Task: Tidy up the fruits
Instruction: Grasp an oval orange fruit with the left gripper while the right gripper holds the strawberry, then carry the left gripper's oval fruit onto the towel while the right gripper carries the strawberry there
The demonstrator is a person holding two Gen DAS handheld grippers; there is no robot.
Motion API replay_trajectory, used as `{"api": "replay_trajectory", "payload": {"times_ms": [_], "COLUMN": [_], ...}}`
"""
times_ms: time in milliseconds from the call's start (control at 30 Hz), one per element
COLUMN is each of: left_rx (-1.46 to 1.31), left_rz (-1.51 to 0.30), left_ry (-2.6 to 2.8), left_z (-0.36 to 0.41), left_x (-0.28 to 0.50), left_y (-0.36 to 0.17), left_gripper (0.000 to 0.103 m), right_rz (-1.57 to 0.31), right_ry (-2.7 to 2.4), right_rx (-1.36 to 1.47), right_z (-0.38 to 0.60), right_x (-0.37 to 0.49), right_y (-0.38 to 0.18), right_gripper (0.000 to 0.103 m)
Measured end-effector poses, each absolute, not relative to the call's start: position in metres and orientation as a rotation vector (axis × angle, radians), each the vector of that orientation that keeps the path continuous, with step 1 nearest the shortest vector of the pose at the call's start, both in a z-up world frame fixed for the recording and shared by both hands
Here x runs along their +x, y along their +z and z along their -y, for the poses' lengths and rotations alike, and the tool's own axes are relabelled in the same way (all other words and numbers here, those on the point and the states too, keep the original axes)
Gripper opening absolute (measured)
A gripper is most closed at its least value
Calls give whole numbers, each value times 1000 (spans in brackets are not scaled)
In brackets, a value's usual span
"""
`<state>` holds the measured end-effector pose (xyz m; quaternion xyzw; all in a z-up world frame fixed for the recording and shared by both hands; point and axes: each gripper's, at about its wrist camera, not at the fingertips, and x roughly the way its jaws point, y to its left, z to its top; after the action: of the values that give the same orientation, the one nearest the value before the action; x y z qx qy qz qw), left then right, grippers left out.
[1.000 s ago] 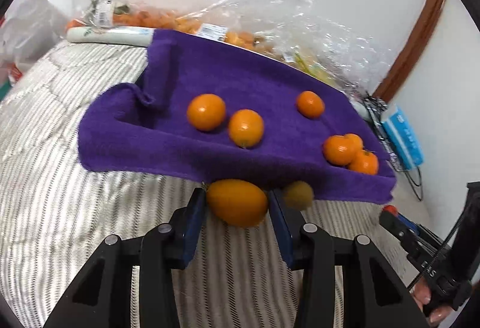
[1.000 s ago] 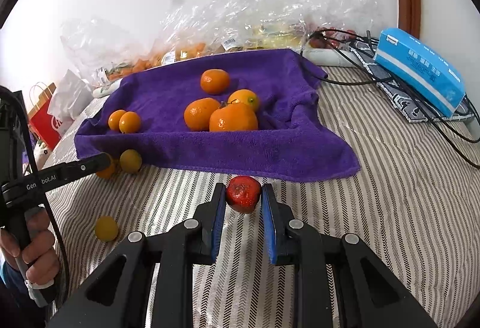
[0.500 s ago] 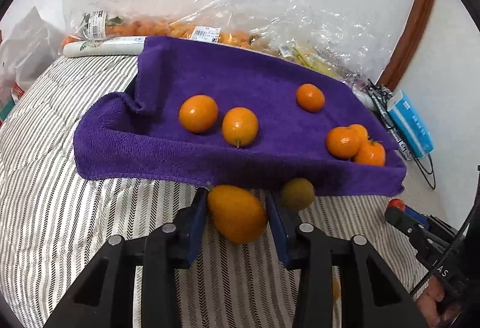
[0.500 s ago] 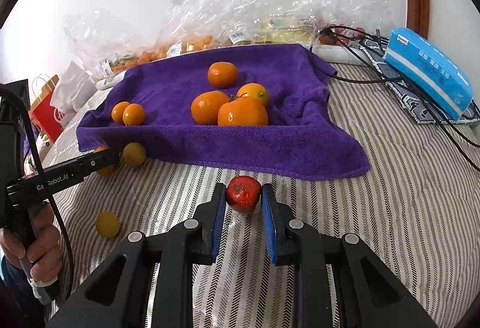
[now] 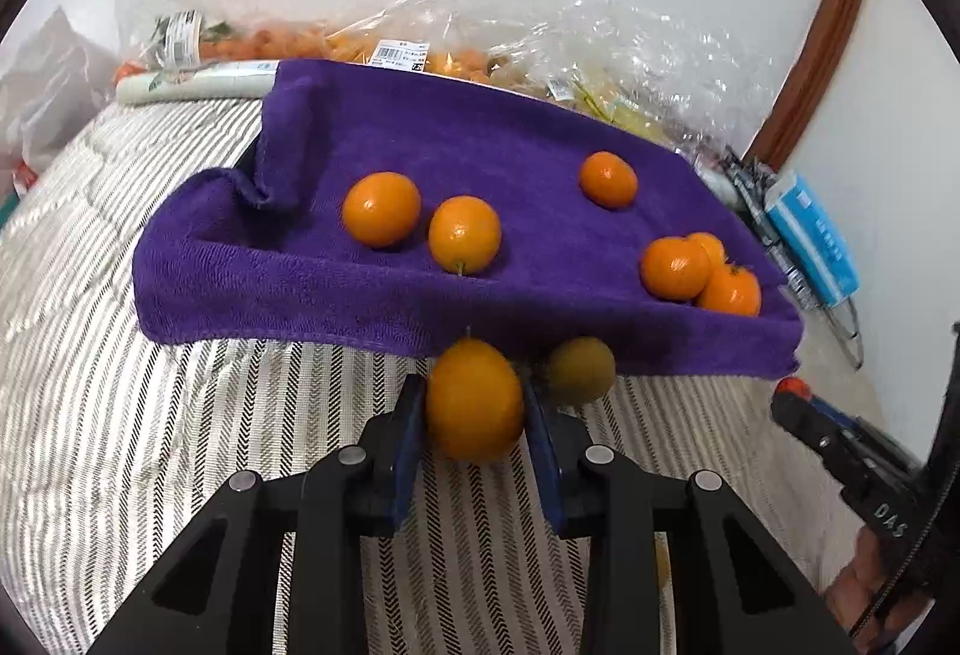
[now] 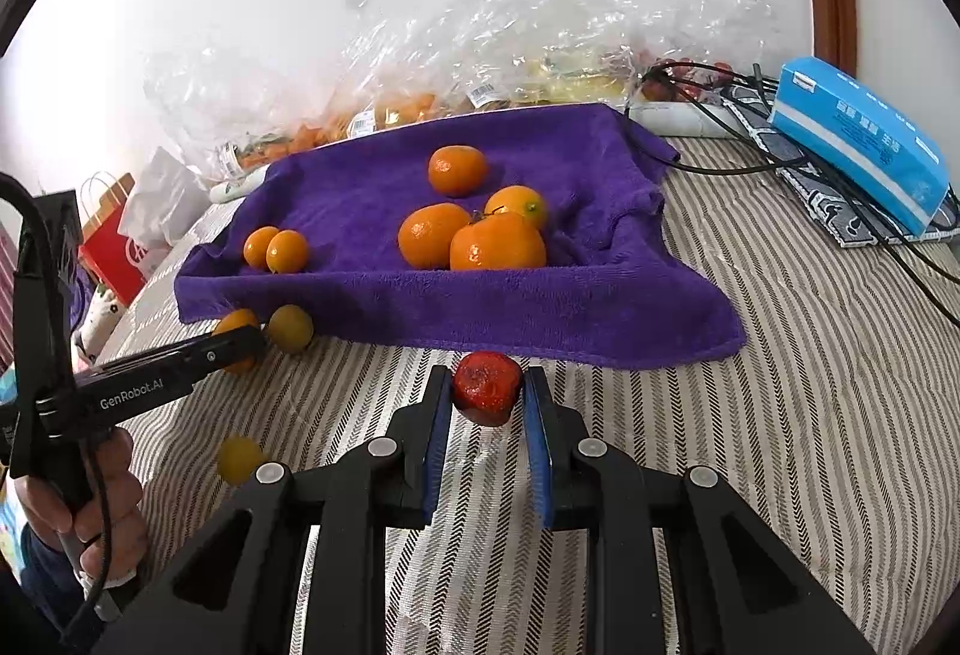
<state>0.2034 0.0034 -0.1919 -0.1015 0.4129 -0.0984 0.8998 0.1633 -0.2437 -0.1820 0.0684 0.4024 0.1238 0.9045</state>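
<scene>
My left gripper (image 5: 474, 409) is shut on an orange kumquat (image 5: 474, 400), held just in front of the purple towel (image 5: 480, 151). A greenish kumquat (image 5: 579, 370) lies beside it at the towel's edge. My right gripper (image 6: 486, 394) is shut on a red strawberry (image 6: 485, 388) just in front of the towel (image 6: 540, 307). Several oranges lie on the towel, two at the left (image 5: 381, 208) and three at the right (image 5: 675, 268). The left gripper also shows in the right wrist view (image 6: 240, 349).
A yellow kumquat (image 6: 239, 458) lies loose on the striped bedcover (image 6: 810, 385). Clear plastic bags of fruit (image 6: 480, 73) line the wall behind the towel. A blue box (image 6: 858, 145) and black cables (image 6: 750, 163) lie at the right. A red bag (image 6: 114, 241) stands at the left.
My left gripper has lifted the orange kumquat slightly and turned it more upright. The right gripper has held the strawberry and drawn a little closer to the towel's edge.
</scene>
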Motion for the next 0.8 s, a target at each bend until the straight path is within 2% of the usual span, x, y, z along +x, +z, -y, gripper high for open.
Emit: {"api": "replay_trajectory", "payload": {"times_ms": [267,567,800], "left_rx": [-317,-298,-265], "left_rz": [-859,-815,-863], "left_ry": [-246,-244,-232], "left_z": [-18,-16,-11], "left_x": [204,195,197], "left_y": [-194,-187,-192], "left_gripper": [31,31,31], "right_rz": [-809,-790,-783], "right_ry": [251,256,255], "right_rx": [161,168,172], "right_z": [248,249,247], "right_x": [161,159,156], "right_y": [-179,-177,-176], "right_gripper": [24,24,24]}}
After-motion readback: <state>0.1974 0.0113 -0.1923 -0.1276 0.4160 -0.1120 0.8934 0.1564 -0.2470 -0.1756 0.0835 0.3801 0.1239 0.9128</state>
